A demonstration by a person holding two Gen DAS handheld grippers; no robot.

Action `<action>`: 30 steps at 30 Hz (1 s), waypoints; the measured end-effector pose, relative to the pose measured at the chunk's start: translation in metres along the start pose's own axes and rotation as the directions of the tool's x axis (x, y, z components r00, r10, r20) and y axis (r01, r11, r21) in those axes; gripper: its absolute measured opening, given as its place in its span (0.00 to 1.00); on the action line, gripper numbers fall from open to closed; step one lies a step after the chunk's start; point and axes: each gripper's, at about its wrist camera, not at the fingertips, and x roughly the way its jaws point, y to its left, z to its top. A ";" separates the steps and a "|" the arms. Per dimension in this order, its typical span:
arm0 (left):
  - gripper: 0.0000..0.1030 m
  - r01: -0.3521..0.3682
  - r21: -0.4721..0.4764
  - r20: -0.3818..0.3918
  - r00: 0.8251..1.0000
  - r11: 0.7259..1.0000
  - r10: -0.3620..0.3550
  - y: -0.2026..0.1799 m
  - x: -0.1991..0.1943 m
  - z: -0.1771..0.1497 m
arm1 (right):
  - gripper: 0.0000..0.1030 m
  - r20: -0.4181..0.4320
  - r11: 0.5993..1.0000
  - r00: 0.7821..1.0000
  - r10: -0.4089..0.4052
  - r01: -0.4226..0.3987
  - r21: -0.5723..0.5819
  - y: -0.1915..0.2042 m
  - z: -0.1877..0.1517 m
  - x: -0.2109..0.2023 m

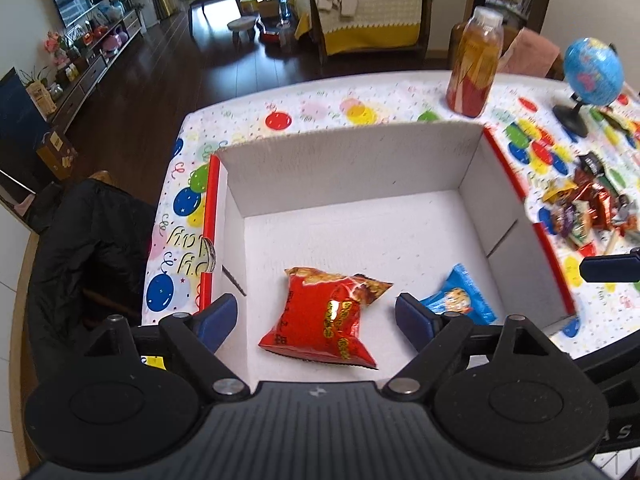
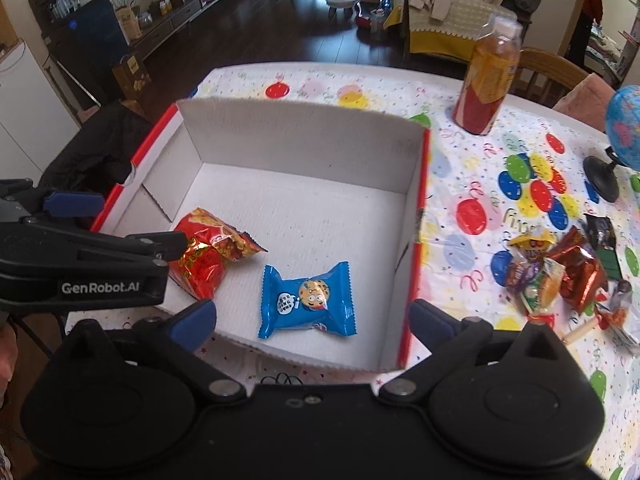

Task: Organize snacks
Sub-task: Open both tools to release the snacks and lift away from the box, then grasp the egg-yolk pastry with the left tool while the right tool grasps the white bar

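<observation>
Hovering with jaws apart and empty, the left tool (image 1: 316,316) and right tool (image 2: 312,316) overlook a crinkly red snack packet (image 1: 328,316) and blue cookie wrapper (image 2: 306,300) in the white cardboard box (image 2: 304,136); reaching for the loose snack pile (image 2: 560,276) on the counter (image 2: 480,208) risks nudging the box wall.

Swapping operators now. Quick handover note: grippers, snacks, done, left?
Left gripper: open, empty, above the box.
Right gripper: open, empty, above the box's near edge.
In the box: red snack bag and blue cookie packet, lying apart on the floor.
Left: the pile of snacks on the tablecloth right of the box.
Bottle and globe stand behind; untouched.
</observation>
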 end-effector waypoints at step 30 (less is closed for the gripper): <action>0.99 0.175 -0.017 0.235 0.958 0.984 -0.166 -0.110 -0.087 -0.013 | 1.00 0.238 0.990 0.971 -0.006 -0.028 0.141 -0.134 -0.095 -0.118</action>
